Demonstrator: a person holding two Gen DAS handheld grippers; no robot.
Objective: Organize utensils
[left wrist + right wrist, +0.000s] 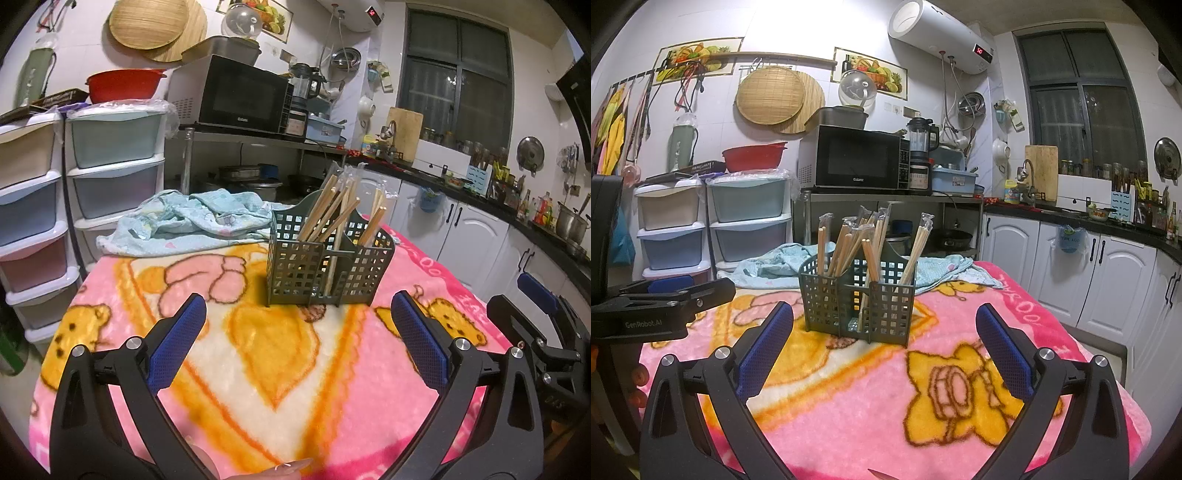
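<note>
The left gripper (297,332) hangs with jaws released and empty, short of the green utensil caddy (325,264) standing mid-tabletop on the pink blanket (295,406). Wrapped chopsticks (849,243) lean loosely inside; a careless nudge could tip the light caddy on the soft pile. The right gripper (884,336) is likewise spread, holding nothing.

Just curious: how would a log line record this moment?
left tongs open | right tongs open | chopsticks in holder
</note>
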